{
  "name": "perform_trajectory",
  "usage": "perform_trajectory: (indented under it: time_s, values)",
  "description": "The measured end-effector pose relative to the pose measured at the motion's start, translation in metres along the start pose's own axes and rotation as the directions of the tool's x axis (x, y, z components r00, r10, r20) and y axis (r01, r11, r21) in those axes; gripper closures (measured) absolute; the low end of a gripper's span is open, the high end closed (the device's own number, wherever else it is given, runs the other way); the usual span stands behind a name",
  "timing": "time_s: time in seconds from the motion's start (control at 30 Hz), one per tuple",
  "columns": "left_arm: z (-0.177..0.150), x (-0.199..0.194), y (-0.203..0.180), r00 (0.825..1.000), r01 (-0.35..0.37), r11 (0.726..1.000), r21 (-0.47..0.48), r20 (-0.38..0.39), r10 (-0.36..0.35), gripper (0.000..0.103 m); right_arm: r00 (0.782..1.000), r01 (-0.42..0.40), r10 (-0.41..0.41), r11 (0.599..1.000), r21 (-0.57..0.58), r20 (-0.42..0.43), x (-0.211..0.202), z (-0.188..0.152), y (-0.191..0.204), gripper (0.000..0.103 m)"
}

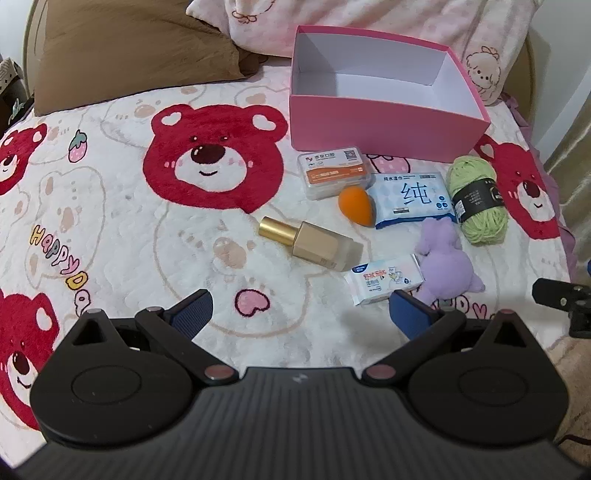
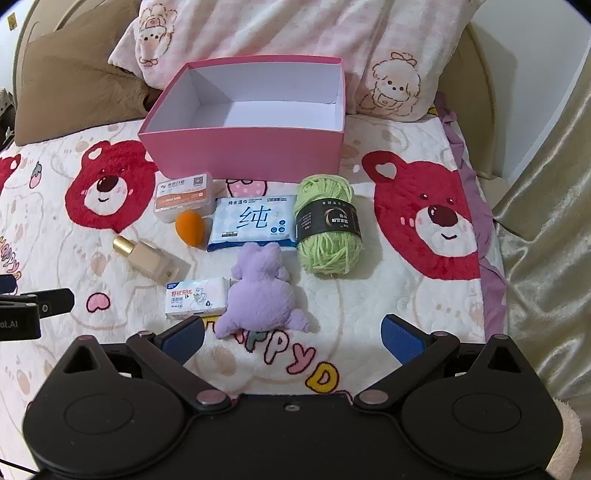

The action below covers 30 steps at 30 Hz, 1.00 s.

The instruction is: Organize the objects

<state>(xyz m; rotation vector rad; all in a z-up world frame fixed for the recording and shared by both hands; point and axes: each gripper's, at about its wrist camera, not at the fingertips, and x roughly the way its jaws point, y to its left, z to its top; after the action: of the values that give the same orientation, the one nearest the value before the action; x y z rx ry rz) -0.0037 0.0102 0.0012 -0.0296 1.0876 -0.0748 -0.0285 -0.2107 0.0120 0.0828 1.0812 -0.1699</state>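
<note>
An empty pink box point(image 1: 373, 123) point(image 2: 243, 149) with a white inside stands on the bear-print blanket. In front of it lie an orange-labelled clear case point(image 1: 334, 171) point(image 2: 184, 199), an orange sponge point(image 1: 356, 205) point(image 2: 190, 229), a blue wipes pack point(image 1: 410, 199) point(image 2: 253, 223), green yarn point(image 1: 476, 199) point(image 2: 327, 229), a gold-capped bottle point(image 1: 310, 242) point(image 2: 151, 260), a small tissue pack point(image 1: 382, 282) point(image 2: 195, 297) and a purple plush point(image 1: 447, 264) point(image 2: 258, 291). My left gripper point(image 1: 299, 314) hovers open before the bottle. My right gripper point(image 2: 293, 332) is open just short of the plush.
A brown pillow point(image 1: 136, 55) point(image 2: 77, 88) and pink printed pillows point(image 1: 369, 22) point(image 2: 295, 37) lie behind the box. The bed edge and a beige curtain point(image 2: 546, 221) are at the right. Part of the other gripper shows at each view's side.
</note>
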Motion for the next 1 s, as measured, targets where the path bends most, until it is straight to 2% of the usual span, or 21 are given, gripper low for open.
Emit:
perform_trajectory:
  time_s: [0.37, 0.6, 0.7, 1.0]
  values:
    - [0.0, 0.001, 0.004, 1.0, 0.013, 1.0, -0.005, 0.0, -0.013, 0.0, 1.0, 0.013, -0.013, 1.0, -0.001, 0.003, 0.0, 0.0, 0.0, 0.0]
    - [-0.005, 0.007, 0.014, 1.0, 0.011, 0.999, -0.04, -0.025, -0.012, 0.0, 0.997, 0.082, -0.082, 0.997, -0.015, 0.01, 0.003, 0.001, -0.007, 0.0]
    - [-0.006, 0.008, 0.015, 1.0, 0.01, 0.999, -0.04, -0.024, -0.011, 0.0, 0.996, 0.084, -0.084, 0.996, -0.021, 0.006, 0.004, 0.001, -0.007, 0.0]
    - [-0.008, 0.013, 0.015, 0.998, -0.069, 0.998, 0.012, 0.002, 0.069, 0.0, 0.998, 0.068, -0.068, 0.998, -0.005, 0.005, 0.003, 0.004, -0.004, 0.0]
